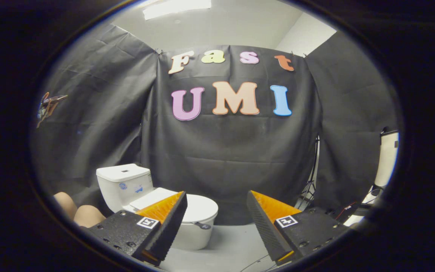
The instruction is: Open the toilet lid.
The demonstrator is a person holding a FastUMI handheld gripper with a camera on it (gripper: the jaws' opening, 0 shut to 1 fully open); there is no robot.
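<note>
Black cloth walls back a white ceramic toilet, white lid down; the orange-fingered gripper gapes wide, holding nothing.

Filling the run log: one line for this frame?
hand-held gripper open, holding nothing | toilet beyond fingers, partly behind left finger | toilet lid down | no contact

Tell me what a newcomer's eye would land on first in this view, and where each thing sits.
The white toilet stands out against the black cloth wall, its lid down, beyond the gripper's left finger. The two orange-and-black fingers are spread wide apart with nothing between them, short of the toilet. Light stands with a pale panel sit beyond the right finger.
</note>
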